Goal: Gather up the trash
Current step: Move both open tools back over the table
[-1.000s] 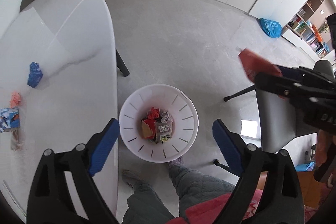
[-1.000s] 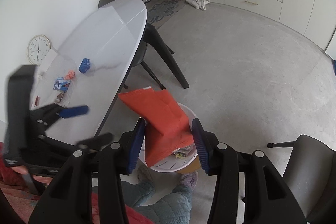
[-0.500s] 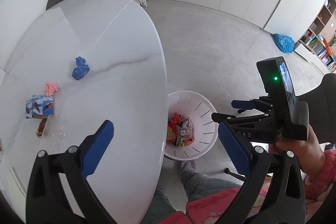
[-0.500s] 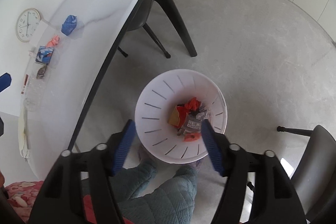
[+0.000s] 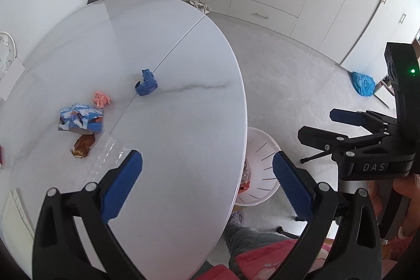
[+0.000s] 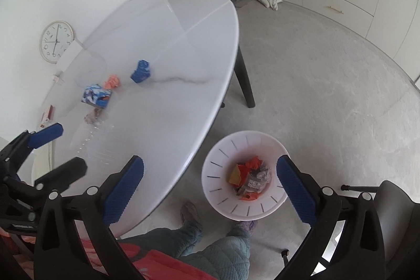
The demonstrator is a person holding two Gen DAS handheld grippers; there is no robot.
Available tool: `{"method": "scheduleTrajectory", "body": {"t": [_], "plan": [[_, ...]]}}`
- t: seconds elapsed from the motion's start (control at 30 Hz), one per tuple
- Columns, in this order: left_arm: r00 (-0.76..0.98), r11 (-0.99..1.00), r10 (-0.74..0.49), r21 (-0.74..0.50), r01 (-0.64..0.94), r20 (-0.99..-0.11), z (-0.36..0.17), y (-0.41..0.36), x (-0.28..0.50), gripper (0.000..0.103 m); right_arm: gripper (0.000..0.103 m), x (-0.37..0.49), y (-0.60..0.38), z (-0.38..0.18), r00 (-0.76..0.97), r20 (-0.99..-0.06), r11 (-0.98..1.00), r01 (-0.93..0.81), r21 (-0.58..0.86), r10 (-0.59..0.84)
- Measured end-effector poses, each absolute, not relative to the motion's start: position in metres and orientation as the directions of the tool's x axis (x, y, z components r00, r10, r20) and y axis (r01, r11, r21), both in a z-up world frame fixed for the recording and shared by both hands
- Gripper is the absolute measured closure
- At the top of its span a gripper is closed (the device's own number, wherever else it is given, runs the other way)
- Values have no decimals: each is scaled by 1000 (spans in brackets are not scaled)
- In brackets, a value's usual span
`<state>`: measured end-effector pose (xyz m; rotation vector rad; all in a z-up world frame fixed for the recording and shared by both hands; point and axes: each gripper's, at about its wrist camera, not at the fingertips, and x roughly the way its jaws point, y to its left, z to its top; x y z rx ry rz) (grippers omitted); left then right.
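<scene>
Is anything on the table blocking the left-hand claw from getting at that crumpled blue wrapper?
Nothing visible does. The left gripper hangs open and empty over bare table; the blue wrapper lies beyond it in the open. The pink scrap and patterned box sit off to the side.

Both tools share one build; the left gripper (image 5: 207, 175) and right gripper (image 6: 210, 184) have black plastic arms with triangular cut-outs, silver screw heads at the joints, and blue cross-hatched pads (image 5: 292, 186); the right one's body carries white letters "DAS" and a green light (image 5: 413, 70) behind; the person wears quilted grey-green trousers (image 6: 218, 248), a red patterned top (image 6: 162, 264), and purplish slippers (image 6: 245, 225).
</scene>
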<state>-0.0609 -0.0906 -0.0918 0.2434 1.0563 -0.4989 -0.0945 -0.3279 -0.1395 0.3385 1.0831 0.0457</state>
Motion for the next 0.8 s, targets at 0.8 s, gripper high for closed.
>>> {"method": "scheduleTrajectory", "body": {"t": [0.8], "plan": [[387, 905, -242, -63, 421, -890, -103, -40, -41, 8, 3, -72, -293, -151, 421, -874, 945, 102, 311, 242]]}}
